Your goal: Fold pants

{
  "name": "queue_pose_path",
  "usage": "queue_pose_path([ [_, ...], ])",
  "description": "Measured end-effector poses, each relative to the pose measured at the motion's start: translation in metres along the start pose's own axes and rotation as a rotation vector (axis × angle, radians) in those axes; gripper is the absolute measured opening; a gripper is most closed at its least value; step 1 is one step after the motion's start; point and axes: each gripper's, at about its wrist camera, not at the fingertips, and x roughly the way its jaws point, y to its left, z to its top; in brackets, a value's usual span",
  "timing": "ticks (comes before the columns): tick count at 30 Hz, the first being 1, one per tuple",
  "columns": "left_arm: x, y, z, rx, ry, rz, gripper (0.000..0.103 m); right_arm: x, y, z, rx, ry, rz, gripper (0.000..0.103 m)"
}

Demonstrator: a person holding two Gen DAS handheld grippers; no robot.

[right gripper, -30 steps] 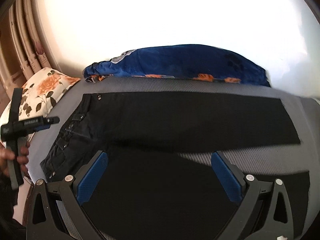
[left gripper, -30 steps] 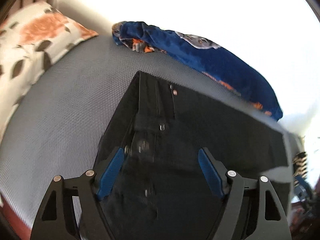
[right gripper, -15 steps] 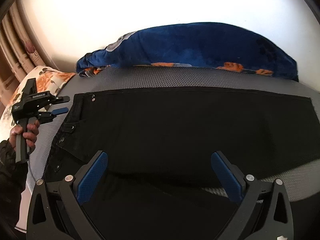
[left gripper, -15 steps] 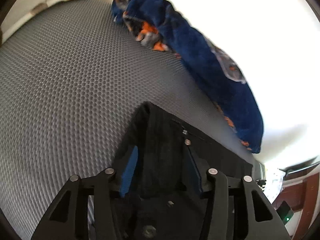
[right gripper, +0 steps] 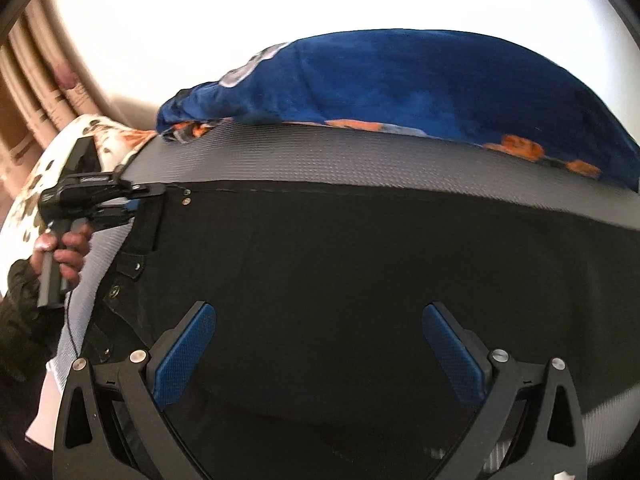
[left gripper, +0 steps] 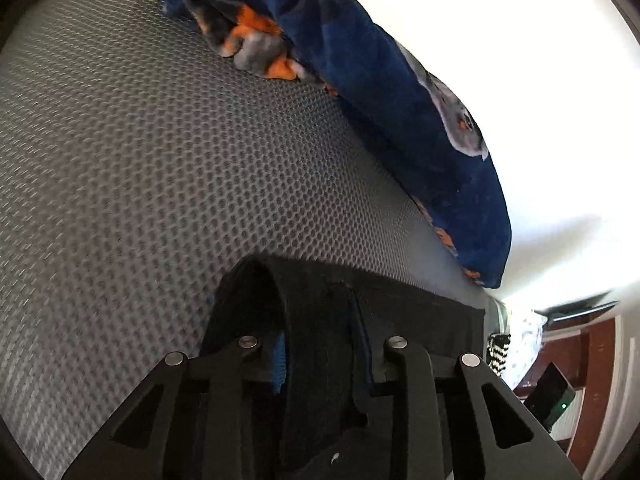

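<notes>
Both jaws of L gripper just closing on pants waistband.

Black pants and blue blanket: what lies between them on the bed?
Only bare grey mesh bed cover lies between the black pants and the blue blanket. The right wrist view shows this strip best; the left wrist view agrees.

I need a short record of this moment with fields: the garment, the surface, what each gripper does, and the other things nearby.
garment: black pants, spread flat, waistband to the left in the right wrist view
surface: grey mesh mattress
left gripper: fingers have just been closing on the waistband corner, cloth between them
right gripper: open, over the middle of the pants, holding nothing
nearby: blue blanket along the far edge; flowered pillow beyond the waistband
fold: not yet made
</notes>
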Motion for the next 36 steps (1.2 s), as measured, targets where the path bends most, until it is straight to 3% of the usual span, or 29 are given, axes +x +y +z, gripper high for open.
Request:
queue_pose_path([
  [3,0.006,-0.004,0.002,-0.015,-0.031,0.004,0.028,0.014,-0.002,0.014,-0.054,0.031,0.055,0.103],
  [4,0.005,-0.006,0.001,-0.015,-0.049,-0.001,0.023,0.021,-0.002,0.021,-0.092,0.043,0.062,0.103],
  [5,0.005,-0.008,-0.002,-0.002,-0.064,0.007,0.012,0.027,-0.002,0.025,-0.126,0.055,0.065,0.103],
  [6,0.001,-0.01,-0.006,0.023,-0.068,0.01,0.01,0.033,-0.003,0.031,-0.166,0.067,0.063,0.103],
  [10,-0.027,-0.032,-0.02,0.086,-0.128,-0.072,0.009,0.053,-0.006,0.054,-0.301,0.11,0.088,0.103],
  [14,-0.051,-0.062,-0.034,0.17,-0.167,-0.12,0.009,0.07,-0.003,0.078,-0.444,0.174,0.174,0.102],
  [20,-0.071,-0.094,-0.057,0.277,-0.191,-0.111,0.009,0.091,-0.001,0.115,-0.573,0.247,0.243,0.098],
  [28,-0.098,-0.082,-0.067,0.284,-0.205,-0.098,0.009,0.114,-0.009,0.124,-0.681,0.456,0.394,0.069],
  [30,-0.1,-0.079,-0.067,0.28,-0.207,-0.087,0.009,0.118,-0.015,0.123,-0.679,0.493,0.404,0.069],
  [32,-0.107,-0.081,-0.071,0.274,-0.212,-0.088,0.009,0.122,-0.024,0.122,-0.672,0.521,0.407,0.062],
  [36,-0.109,-0.079,-0.07,0.258,-0.217,-0.066,0.009,0.116,-0.044,0.119,-0.657,0.543,0.381,0.039],
])
